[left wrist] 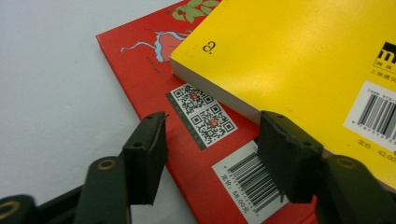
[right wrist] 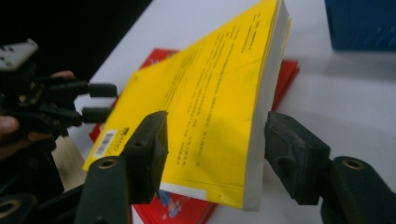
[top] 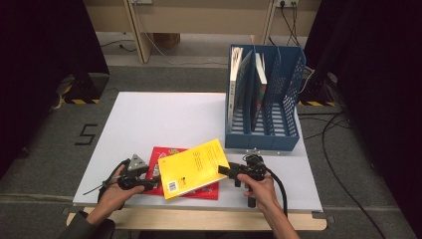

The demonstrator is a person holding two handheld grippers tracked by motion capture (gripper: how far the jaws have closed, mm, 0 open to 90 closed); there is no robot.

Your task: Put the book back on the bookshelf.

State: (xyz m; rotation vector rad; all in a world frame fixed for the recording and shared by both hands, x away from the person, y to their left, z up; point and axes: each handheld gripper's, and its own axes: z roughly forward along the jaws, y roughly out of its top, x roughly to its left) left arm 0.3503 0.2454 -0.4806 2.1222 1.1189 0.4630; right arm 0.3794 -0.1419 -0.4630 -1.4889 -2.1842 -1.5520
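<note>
A yellow book (top: pixel 194 167) lies tilted over a red book (top: pixel 161 154) at the front of the white table (top: pixel 164 114). My right gripper (top: pixel 222 171) is at its right edge. In the right gripper view the yellow book (right wrist: pixel 215 93) stands raised between the jaws of the right gripper (right wrist: pixel 215 149), one pad on the cover and the other against the back by the page edge. My left gripper (top: pixel 152 183) is at the books' left. Its jaws (left wrist: pixel 212 158) stand apart over the red book's (left wrist: pixel 149 65) barcode corner, below the yellow book (left wrist: pixel 299 51), pressing on nothing.
A blue file rack (top: pixel 263 139) stands at the table's back right, with a white book (top: pixel 234 84) and another book (top: pixel 260 69) upright in its slots. A black cable (top: pixel 281 186) trails from the right gripper. The table's wooden front edge (top: pixel 199 219) is just below the hands.
</note>
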